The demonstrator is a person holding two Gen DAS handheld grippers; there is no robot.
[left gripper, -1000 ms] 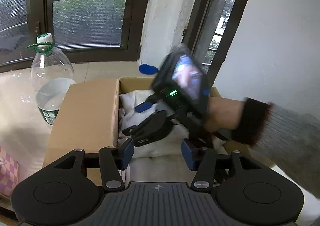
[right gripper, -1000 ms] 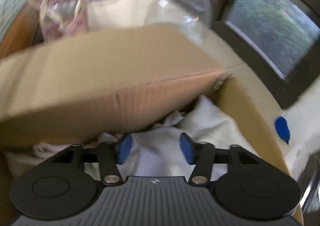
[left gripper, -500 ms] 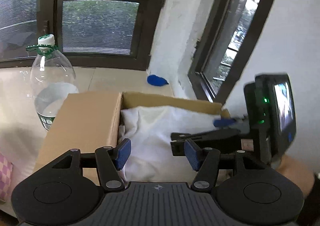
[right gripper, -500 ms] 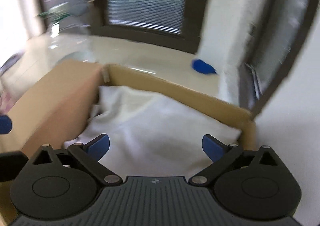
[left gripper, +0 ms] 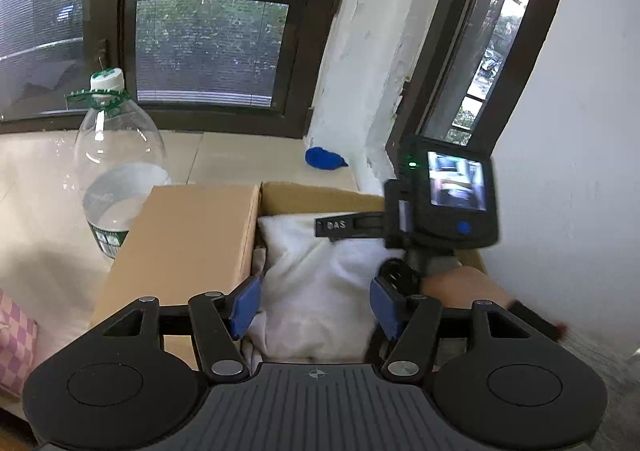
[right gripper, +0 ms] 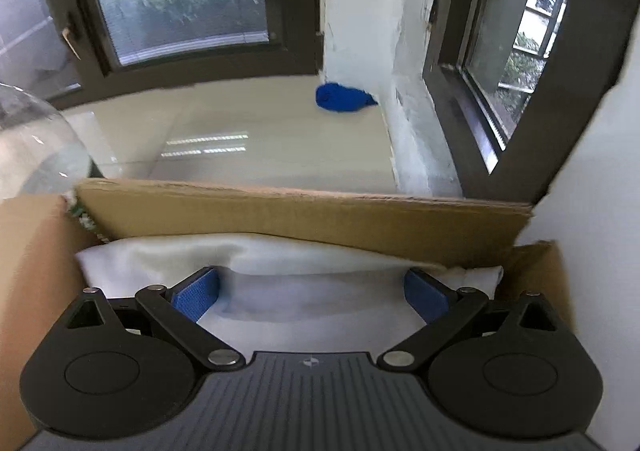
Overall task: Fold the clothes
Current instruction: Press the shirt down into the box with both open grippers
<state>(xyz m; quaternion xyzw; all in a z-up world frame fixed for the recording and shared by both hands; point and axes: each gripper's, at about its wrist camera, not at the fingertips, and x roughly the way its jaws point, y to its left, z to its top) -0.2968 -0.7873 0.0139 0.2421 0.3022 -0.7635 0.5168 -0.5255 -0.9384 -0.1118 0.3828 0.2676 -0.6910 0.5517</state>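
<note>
A white garment (left gripper: 320, 283) lies bunched inside an open cardboard box (left gripper: 320, 191). My left gripper (left gripper: 315, 307) hovers over the garment's near part, open, its blue pads clear of the cloth. My right gripper (right gripper: 311, 293) is open wide, low over the white garment (right gripper: 300, 263) near the box's far wall (right gripper: 304, 211); the cloth lies between the pads and is not pinched. In the left wrist view, the right gripper's unit with its small screen (left gripper: 456, 191) stands at the box's right side, held by a hand (left gripper: 460, 287).
The box's brown flap (left gripper: 188, 243) lies folded out to the left. A large clear water bottle (left gripper: 120, 171) stands left of it. A blue lump (right gripper: 344, 97) sits on the tiled sill by the wall. A pink checked item (left gripper: 12, 339) lies at the far left.
The right gripper rolled upright and swung from the box's middle to its right side, and its jaws opened wide. The left jaws spread a little, with only a slight roll.
</note>
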